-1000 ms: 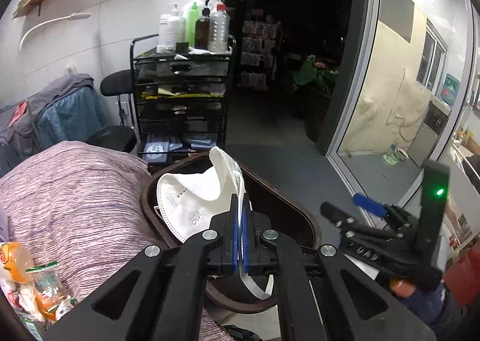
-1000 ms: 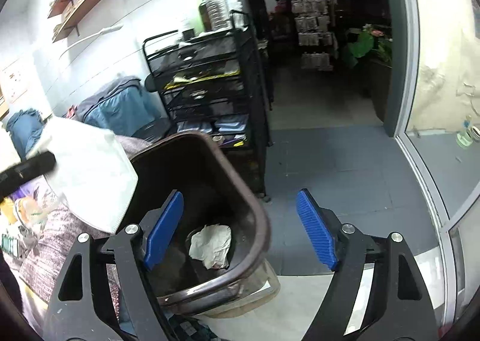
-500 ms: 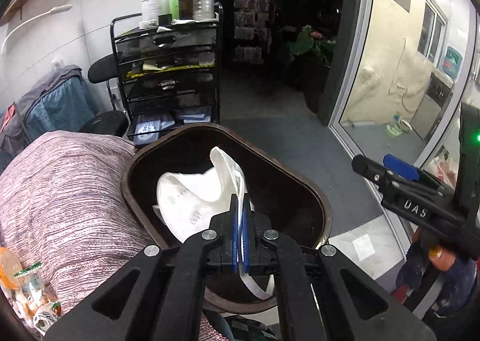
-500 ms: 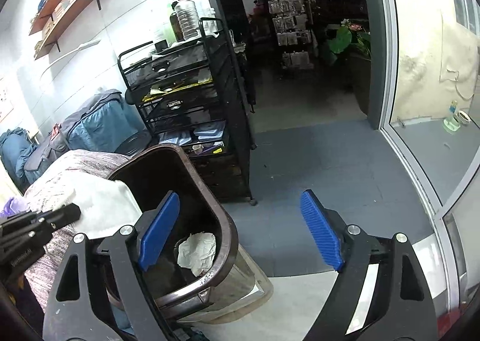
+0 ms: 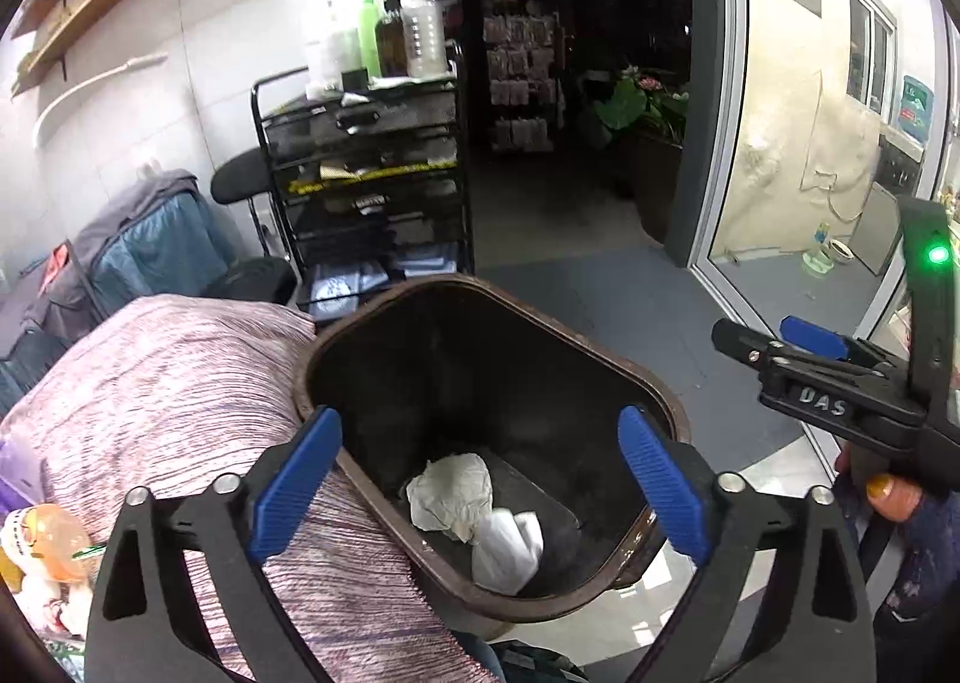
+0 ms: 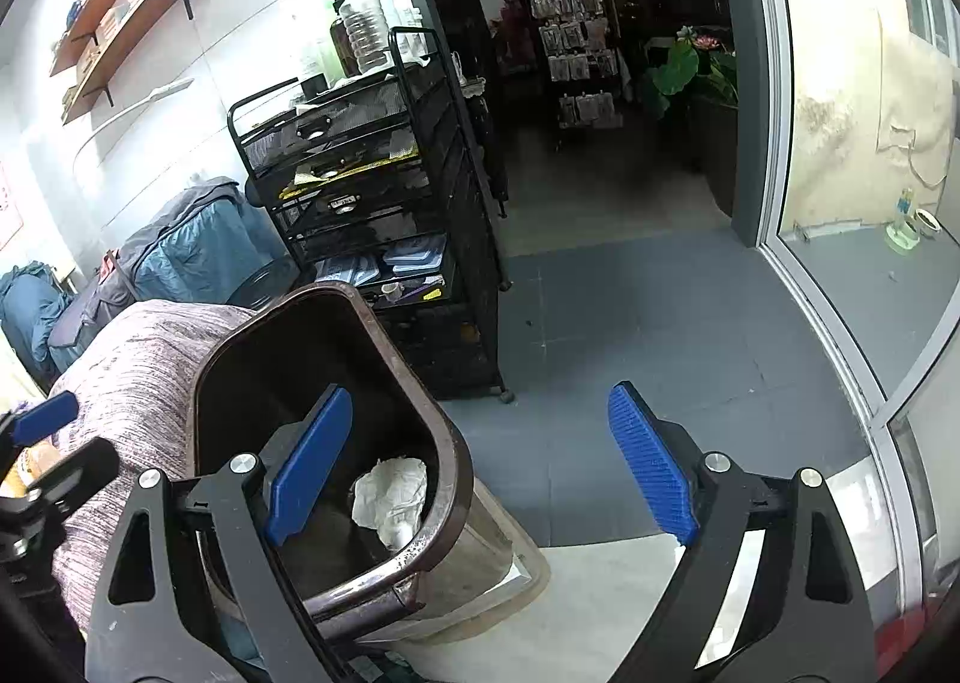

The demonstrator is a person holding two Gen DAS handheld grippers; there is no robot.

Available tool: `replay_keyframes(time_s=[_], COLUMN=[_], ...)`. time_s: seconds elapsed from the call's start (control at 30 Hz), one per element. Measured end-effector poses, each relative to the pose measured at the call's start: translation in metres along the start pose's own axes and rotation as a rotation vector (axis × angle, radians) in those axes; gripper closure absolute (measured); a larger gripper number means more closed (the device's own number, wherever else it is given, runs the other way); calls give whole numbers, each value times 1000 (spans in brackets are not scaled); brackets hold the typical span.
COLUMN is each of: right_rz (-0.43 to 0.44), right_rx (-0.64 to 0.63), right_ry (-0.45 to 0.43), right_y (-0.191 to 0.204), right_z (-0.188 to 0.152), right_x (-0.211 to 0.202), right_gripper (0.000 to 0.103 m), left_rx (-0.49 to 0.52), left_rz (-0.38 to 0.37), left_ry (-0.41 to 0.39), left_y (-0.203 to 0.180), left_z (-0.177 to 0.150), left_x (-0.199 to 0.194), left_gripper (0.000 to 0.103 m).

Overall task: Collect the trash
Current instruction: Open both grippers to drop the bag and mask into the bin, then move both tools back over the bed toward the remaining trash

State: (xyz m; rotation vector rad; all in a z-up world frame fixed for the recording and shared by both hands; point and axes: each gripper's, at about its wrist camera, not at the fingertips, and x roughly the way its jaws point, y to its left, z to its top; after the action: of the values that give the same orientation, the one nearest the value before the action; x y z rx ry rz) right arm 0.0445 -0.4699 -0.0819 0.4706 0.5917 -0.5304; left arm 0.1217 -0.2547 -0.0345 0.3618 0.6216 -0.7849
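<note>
A dark brown trash bin (image 5: 666,407) stands open-topped below my left gripper (image 5: 477,416). Its jaws are opening wide, with nothing between the blue pads. A white face mask (image 5: 507,548) lies on the bin's floor beside a crumpled paper (image 5: 450,494). My right gripper (image 6: 480,392) hovers over the bin's right rim (image 6: 450,461); its jaws are opening and hold nothing. The crumpled paper (image 6: 390,494) shows past its left pad. Each gripper appears at the edge of the other's view: the right gripper (image 5: 774,338), and the left gripper (image 6: 60,443).
A pink striped cushion (image 5: 180,383) presses against the bin's left side, with snack packets (image 5: 42,539) on it. A black mesh cart (image 5: 372,191) carrying bottles stands behind. Grey floor (image 6: 630,323) and a glass door (image 5: 780,203) lie to the right.
My left gripper was shut on the face mask above the bin; its jaws have sprung wide and the mask now lies inside. The right gripper's jaws have spread a little.
</note>
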Motion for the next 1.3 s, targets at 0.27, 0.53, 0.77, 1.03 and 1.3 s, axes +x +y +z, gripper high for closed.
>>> replay_keyframes(time_s=[0.27,0.53,0.77,1.03,1.3], right_rz=[50,161,279,433,605], right_rx=[-13,-76,-177,-315,-479], right_ry=[13,22,38,92,120], right_y=[10,46,95,168,254], right_z=[-3,-6,-19,-39,-54], right_x=[1,-5,-17,-28,-49], right_gripper=[13,12,12,12,12], left_rx=[0,-54,-118,-204,-379], left_rz=[64,81,136,255,385], left_ry=[-87,-144,-154,-110,-44], left_y=[2,16,37,71,134], left_z=[-4,-20,-41,-82,-142], left_x=[-42,-84,-106,-127,-160], left_gripper=[6,6,6,6,6])
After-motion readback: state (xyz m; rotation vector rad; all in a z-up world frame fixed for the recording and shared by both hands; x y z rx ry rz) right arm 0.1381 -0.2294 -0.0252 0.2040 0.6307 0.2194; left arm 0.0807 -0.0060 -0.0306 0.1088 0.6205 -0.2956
